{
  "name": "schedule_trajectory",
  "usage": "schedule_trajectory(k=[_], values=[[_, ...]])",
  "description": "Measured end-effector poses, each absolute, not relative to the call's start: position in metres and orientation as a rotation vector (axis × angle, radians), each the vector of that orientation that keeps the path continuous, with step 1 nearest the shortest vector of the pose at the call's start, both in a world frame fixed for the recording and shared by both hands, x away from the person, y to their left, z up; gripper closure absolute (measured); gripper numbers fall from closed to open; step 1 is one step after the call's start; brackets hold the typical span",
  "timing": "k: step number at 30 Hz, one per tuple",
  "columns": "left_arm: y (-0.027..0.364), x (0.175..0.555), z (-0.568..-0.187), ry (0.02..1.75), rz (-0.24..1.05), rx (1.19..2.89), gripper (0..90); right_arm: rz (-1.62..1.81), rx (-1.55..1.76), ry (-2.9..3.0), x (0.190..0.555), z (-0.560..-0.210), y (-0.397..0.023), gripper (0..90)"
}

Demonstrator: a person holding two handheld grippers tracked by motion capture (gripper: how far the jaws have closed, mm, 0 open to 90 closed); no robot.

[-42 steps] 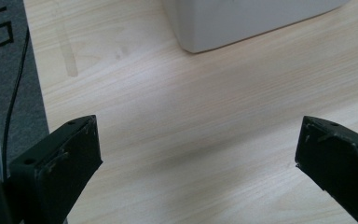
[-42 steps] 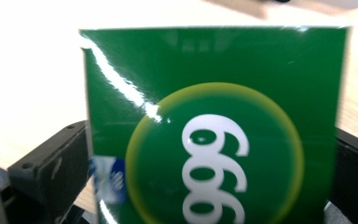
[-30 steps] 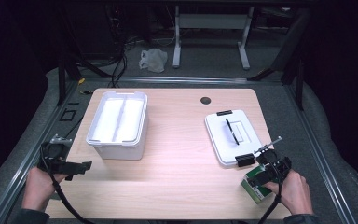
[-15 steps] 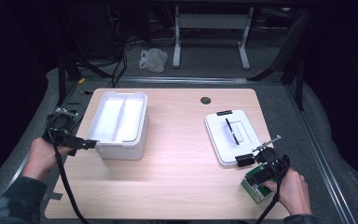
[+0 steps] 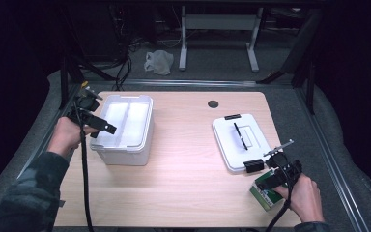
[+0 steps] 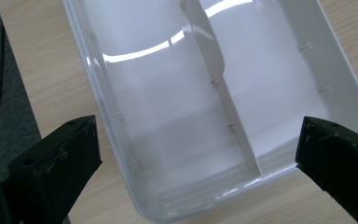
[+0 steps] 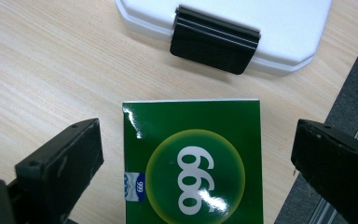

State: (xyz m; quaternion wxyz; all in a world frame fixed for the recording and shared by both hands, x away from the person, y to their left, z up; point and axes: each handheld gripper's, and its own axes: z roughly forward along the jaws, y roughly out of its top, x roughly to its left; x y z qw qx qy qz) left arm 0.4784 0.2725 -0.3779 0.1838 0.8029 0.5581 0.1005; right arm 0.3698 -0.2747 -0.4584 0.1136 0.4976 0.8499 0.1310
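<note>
Work looks barely begun: the green box (image 7: 193,163) sits on the table (image 5: 183,159) at the near right corner, ungrasped, while the white bin (image 5: 124,126) at the far left stands open and empty, its two compartments split by a divider (image 6: 216,79). The lid (image 5: 240,140) lies flat on the table to the right, well apart from the bin, with one black latch (image 7: 214,39) at its near end, just beyond the box. The right gripper (image 7: 193,158) hovers above the box with its fingers (image 7: 58,165) spread wide, one to each side and neither touching, so a grasp seems to be the step in hand. The left gripper (image 6: 196,158) hangs over the bin's near left corner, fingers (image 6: 53,161) likewise wide apart and holding nothing. Judging by this layout, what remains is most of the job: picking up the box, carrying it across to the bin, setting it in a compartment, and probably fitting the lid. The box lies close to the table's near and right edges, so there is little room on those sides, and the lid's latch crowds its far side. Between the lid and the bin the middle of the table is bare wood, giving an open path leftward; the bin's rim (image 6: 105,121) and the left gripper above it are the things to clear on arrival.
</note>
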Motion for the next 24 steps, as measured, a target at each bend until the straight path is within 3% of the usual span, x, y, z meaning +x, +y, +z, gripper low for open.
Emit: schedule_trajectory(k=[9, 16, 19, 20, 21, 23, 24], values=[[0.253, 0.512, -0.389, 1.667, 0.204, 2.298, 1.7, 0.383, 1.459, 2.492, 0.37, -0.458, -0.275, 2.7], [0.244, 0.535, -0.401, 1.728, 0.124, 2.3, 11.9, 0.385, 1.463, 2.493, 0.37, -0.459, -0.276, 3.6], [0.24, 0.543, -0.405, 1.756, 0.11, 2.294, 17.6, 0.384, 1.462, 2.497, 0.371, -0.459, -0.276, 3.8], [0.239, 0.545, -0.406, 1.767, 0.11, 2.287, 22.0, 0.385, 1.462, 2.495, 0.37, -0.459, -0.276, 3.9], [0.236, 0.549, -0.409, 1.776, 0.101, 2.292, 32.4, 0.386, 1.462, 2.495, 0.37, -0.459, -0.276, 4.1], [0.234, 0.55, -0.41, 1.782, 0.099, 2.301, 40.6, 0.385, 1.461, 2.495, 0.37, -0.459, -0.276, 4.2], [0.232, 0.551, -0.41, 1.79, 0.115, 2.307, 40.6, 0.385, 1.463, 2.496, 0.37, -0.459, -0.276, 4.2]])
